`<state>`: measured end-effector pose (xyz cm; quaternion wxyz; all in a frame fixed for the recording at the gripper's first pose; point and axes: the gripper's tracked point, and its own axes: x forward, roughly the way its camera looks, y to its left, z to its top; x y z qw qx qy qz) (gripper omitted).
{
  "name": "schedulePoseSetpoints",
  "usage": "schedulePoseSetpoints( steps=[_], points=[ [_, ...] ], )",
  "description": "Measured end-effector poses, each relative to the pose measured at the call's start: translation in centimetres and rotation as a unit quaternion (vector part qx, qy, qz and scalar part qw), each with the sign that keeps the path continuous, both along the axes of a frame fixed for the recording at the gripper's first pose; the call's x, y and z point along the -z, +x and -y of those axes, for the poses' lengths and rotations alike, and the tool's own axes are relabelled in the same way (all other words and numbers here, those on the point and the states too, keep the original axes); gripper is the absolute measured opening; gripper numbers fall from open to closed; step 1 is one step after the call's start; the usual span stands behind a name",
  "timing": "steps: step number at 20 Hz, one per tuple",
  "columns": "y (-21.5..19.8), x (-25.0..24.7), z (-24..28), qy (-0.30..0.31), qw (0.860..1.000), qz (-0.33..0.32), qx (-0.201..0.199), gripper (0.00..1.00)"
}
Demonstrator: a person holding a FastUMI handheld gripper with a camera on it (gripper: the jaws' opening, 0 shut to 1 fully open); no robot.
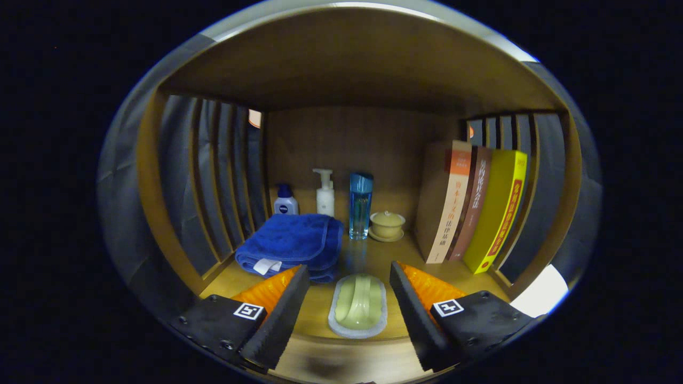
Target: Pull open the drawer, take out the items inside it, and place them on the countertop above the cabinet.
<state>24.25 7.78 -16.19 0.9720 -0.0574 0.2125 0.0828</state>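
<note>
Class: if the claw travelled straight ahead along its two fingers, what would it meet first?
Most likely the pale green soap dish, which lies between the open claw fingers. Beyond it stands the blue bottle, though depth is hard to judge.

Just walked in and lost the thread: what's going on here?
A hand-held gripper hangs open at the front of a wooden shelf. A pale green soap dish lies on the shelf between its fingers, untouched by either. Beyond them sit a folded blue towel, three bottles and upright books.

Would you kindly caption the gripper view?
Open gripper flanks a green soap dish on the countertop.
</note>
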Motion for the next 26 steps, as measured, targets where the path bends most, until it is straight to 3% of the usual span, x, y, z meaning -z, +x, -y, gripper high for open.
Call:
schedulePoseSetpoints(
  steps=[6,12,21,26],
  points=[
    [-7.5,-6.2,-0.6,0.044,0.996,0.069,-0.020,0.97],
    [-16.4,-9.4,-0.2,0.048,0.990,0.128,-0.029,0.98],
    [-26.6,-5.9,0.6,0.006,0.984,0.173,-0.029,0.98],
    [-29.0,0.7,-1.2,0.009,0.990,0.134,-0.050,0.99]
  ],
)
